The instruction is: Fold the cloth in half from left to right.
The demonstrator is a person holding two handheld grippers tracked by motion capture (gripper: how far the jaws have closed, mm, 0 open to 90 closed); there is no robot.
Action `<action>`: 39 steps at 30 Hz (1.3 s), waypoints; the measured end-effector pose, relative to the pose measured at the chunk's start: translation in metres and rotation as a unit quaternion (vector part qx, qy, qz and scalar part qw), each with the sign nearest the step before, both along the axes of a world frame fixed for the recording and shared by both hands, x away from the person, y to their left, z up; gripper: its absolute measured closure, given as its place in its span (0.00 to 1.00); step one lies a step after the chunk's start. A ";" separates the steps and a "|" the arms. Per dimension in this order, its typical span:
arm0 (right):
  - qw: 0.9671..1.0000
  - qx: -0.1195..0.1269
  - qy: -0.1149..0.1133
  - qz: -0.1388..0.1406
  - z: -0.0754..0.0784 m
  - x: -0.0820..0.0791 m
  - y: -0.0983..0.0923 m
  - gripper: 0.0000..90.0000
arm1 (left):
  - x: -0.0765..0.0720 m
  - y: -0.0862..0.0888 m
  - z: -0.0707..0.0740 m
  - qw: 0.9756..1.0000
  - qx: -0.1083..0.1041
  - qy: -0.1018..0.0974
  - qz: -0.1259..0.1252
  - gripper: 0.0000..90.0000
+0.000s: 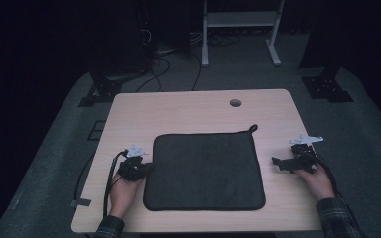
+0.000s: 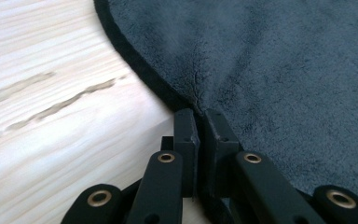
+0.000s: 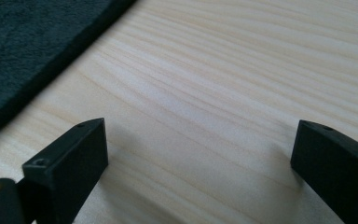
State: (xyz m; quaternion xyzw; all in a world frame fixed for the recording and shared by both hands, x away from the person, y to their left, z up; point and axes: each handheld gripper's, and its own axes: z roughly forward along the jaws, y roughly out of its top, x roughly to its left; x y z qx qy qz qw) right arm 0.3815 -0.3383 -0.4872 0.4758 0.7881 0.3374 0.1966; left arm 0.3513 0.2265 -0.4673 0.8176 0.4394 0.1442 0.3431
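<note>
The dark cloth (image 1: 204, 171) lay flat in the middle of the wooden table (image 1: 198, 106), nearer the person's edge, with its hanging loop (image 1: 252, 128) at the far right corner. The left gripper (image 1: 140, 167) sat at the cloth's left edge, its jaws clenched on the bound hem (image 2: 140, 67), the fabric puckered into a small crease just where they met. The right gripper (image 1: 280, 162) rested on bare wood beside the cloth's right edge, not touching it, its jaws spread wide with nothing between them. A small round hole (image 1: 235, 103) showed near the table's far edge.
</note>
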 end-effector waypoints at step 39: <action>1.000 0.000 0.000 0.001 0.000 0.000 0.000 0.03 | 0.014 -0.068 0.040 0.978 -0.168 -0.032 -0.120 0.93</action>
